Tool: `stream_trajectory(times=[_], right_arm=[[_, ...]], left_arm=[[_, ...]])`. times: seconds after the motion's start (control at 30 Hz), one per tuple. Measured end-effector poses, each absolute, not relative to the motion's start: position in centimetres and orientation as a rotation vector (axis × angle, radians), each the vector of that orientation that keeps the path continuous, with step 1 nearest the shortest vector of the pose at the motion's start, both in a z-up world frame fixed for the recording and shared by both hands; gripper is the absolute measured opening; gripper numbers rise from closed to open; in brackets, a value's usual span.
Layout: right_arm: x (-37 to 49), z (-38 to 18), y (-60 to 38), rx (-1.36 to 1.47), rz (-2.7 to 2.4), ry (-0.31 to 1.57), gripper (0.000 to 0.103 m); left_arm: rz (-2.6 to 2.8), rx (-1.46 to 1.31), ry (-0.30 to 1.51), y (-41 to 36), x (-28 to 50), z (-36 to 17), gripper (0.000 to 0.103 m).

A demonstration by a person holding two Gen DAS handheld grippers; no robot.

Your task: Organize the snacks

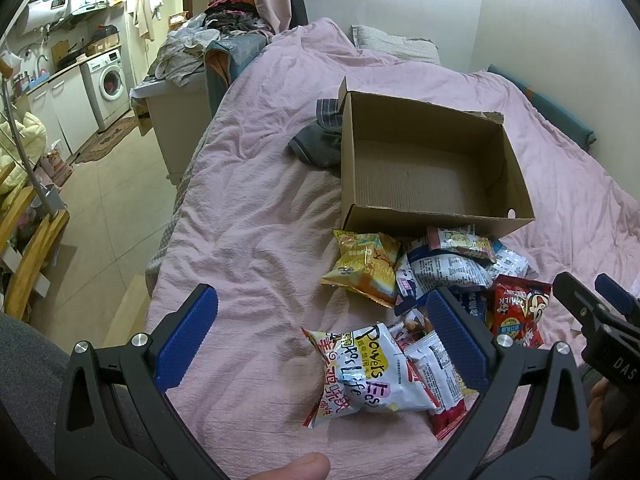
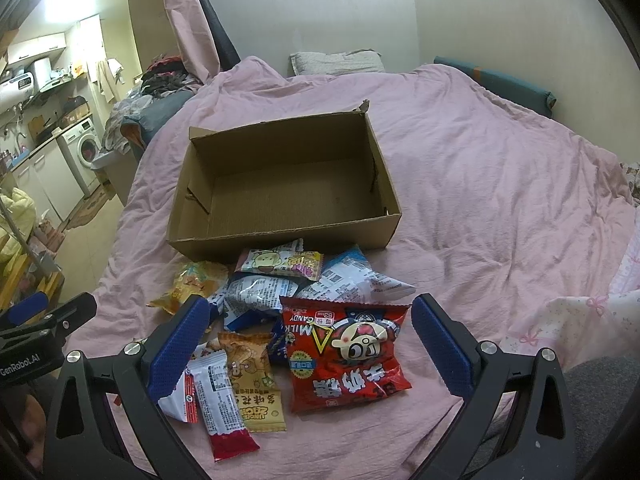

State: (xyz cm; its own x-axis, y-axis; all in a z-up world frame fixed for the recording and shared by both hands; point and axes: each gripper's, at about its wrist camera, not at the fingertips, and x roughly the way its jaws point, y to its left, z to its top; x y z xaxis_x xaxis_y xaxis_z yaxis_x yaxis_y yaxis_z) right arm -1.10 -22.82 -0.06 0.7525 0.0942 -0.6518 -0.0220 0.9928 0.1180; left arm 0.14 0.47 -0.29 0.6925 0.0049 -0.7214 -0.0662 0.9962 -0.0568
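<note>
An open, empty cardboard box (image 1: 432, 216) (image 2: 280, 236) sits on the pink bedspread. A pile of snack packets lies in front of it. My left gripper (image 1: 324, 312) is open, and a white packet with yellow lettering (image 1: 364, 376) lies between its blue pads. A yellow packet (image 1: 366, 266) lies nearer the box. My right gripper (image 2: 308, 316) is open above a red milk candy bag (image 2: 344, 352). Below its left finger lie a tan peanut packet (image 2: 256, 380) and a red-and-white bar (image 2: 218, 396). Each gripper shows at the edge of the other's view.
The pink bedspread (image 2: 500, 184) spreads wide to the right of the box. Grey clothing (image 1: 320, 140) lies at the box's left side. The bed's left edge drops to a tiled floor (image 1: 104, 200). Pillows (image 2: 336, 62) lie at the far wall.
</note>
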Motion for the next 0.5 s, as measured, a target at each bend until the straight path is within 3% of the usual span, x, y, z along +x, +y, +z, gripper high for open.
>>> stream_trajectory(times=[0.5], right_arm=[[-0.99,-0.07,-23.08,0.11,0.061,0.719,0.103]], left_arm=[[0.049,-0.078,0.801,0.52,0.19,-0.19,0.103]])
